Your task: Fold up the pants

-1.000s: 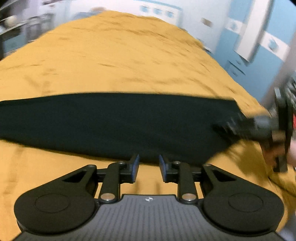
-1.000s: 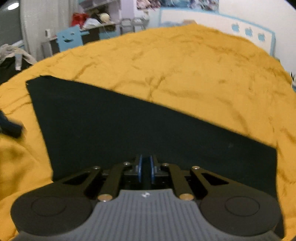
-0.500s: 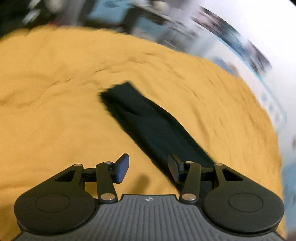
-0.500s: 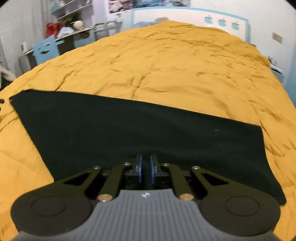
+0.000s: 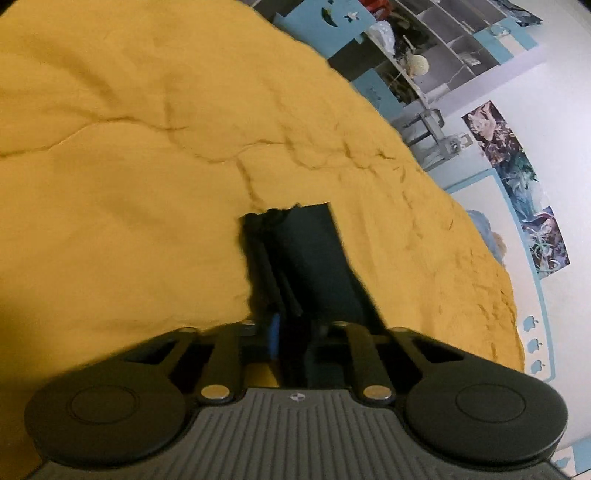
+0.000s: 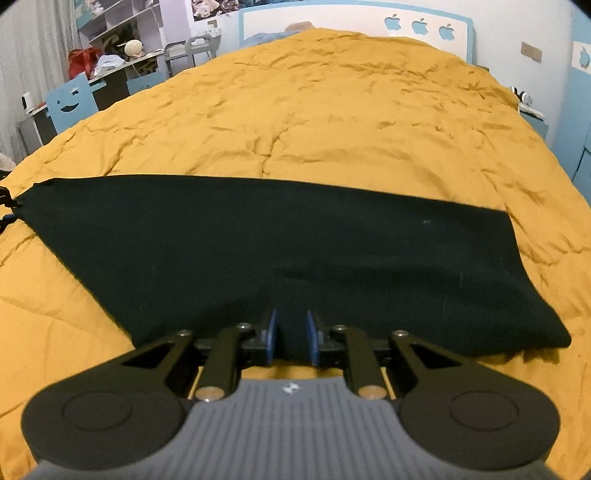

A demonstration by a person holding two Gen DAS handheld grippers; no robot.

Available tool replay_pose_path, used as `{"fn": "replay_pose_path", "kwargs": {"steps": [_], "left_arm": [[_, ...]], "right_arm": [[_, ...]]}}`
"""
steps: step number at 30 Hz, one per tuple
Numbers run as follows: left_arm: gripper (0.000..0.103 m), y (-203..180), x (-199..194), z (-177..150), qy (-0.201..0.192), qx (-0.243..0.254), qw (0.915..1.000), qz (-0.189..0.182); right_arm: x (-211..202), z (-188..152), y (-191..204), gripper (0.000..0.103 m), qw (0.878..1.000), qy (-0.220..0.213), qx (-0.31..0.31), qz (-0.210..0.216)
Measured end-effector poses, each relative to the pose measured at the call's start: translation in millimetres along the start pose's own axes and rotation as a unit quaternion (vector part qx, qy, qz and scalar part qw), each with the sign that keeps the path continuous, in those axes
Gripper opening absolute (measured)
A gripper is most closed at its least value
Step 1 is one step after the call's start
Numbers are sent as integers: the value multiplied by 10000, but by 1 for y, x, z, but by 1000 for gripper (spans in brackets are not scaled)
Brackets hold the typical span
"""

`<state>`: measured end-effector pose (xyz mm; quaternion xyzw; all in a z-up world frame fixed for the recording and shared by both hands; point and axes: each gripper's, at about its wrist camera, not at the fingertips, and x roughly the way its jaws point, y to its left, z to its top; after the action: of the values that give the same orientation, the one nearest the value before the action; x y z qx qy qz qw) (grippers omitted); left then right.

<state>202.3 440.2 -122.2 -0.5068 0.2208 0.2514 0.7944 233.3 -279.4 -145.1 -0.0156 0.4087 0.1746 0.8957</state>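
The black pants [image 6: 280, 243] lie flat as a long band across the yellow bedspread [image 6: 332, 110]. My right gripper [image 6: 291, 339] is shut on the near edge of the pants, with dark cloth between its blue pads. In the left wrist view the pants [image 5: 310, 258] run away from me as a narrow strip with a bunched end. My left gripper [image 5: 291, 332] sits over the near end of that strip with cloth between its fingers and looks shut on it.
The yellow bedspread [image 5: 147, 184] is wrinkled and fills both views. A desk with a blue chair [image 6: 72, 101] and cluttered shelves [image 6: 122, 48] stand left of the bed. A white and blue headboard [image 6: 354, 18] is at the far end.
My left gripper swung from beside the pants to one end of the strip and closed from open. My right gripper stayed shut on the near edge while the pants shifted.
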Motion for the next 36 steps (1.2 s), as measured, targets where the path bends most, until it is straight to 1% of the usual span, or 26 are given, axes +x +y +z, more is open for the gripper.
{"fn": "replay_pose_path", "kwargs": {"steps": [2,5,8,9,11,13,14,16,18,21,23,24,25,26,27,28,29,30,31,33,34,35,36], "left_arm": [[5,-13,-14,0,-83,200,9994,-273],[4,-47,-34,-3,-220,776,9951,-575],[4,-93,-61,-22,-275,1469,9835,-1023],[4,-109,-71,-31,-274,1724,9777,-1168],[4,-144,-92,-57,-329,2361,9618,-1347],[4,-175,-109,-86,-360,2972,9427,-1470],[4,-193,-118,-104,-410,3322,9303,-1501],[4,-225,-126,-136,-404,3832,9074,-1679],[4,-252,-135,-176,-440,4373,8796,-1819],[4,-283,-147,-242,-404,5115,8348,-1995],[4,-294,-153,-289,-372,5592,8017,-2077],[4,-297,-155,-316,-324,5875,7810,-2094],[4,-296,-154,-336,-277,6101,7637,-2093],[4,-293,-152,-362,-170,6316,7460,-2103],[4,-289,-150,-389,25,6562,7240,-2127],[4,-279,-148,-409,150,6758,7058,-2121],[4,-268,-145,-435,340,6994,6819,-2112],[4,-259,-144,-454,547,7177,6612,-2115],[4,-246,-141,-474,851,7370,6367,-2102],[4,-226,-134,-498,1299,7614,6011,-2051],[4,-221,-129,-501,1410,7680,5914,-2014],[4,-217,-125,-505,1530,7718,5854,-1956],[5,-215,-122,-503,1642,7707,5844,-1939]], "right_arm": [[-1,-3,1,13,9999,25,-51,120],[-2,-6,1,13,9997,-35,-83,226],[-4,-8,-2,13,9992,-85,4,379],[-5,-8,-2,14,9990,-105,30,436],[-8,-9,-5,14,9986,-147,72,505],[-13,-10,-7,14,9983,-180,110,540],[-16,-10,-9,14,9980,-221,142,580],[-24,-11,-15,14,9971,-338,226,642],[-32,-13,-22,14,9963,-416,326,678],[-43,-18,-35,14,9955,-484,508,634],[-50,-22,-47,15,9946,-516,690,586],[-53,-24,-51,15,9940,-534,755,581],[-55,-26,-55,15,9933,-550,835,575],[-58,-28,-60,16,9926,-565,909,568],[-60,-31,-63,16,9922,-573,959,557],[-62,-33,-66,16,9918,-577,1003,542],[-64,-37,-70,16,9914,-578,1051,525],[-66,-40,-73,16,9910,-581,1090,520],[-67,-42,-75,16,9906,-578,1128,522],[-70,-49,-81,16,9898,-549,1212,507],[-70,-51,-83,16,9896,-533,1241,495],[-71,-53,-85,16,9891,-528,1282,500],[-71,-55,-86,16,9885,-529,1317,524]]}}
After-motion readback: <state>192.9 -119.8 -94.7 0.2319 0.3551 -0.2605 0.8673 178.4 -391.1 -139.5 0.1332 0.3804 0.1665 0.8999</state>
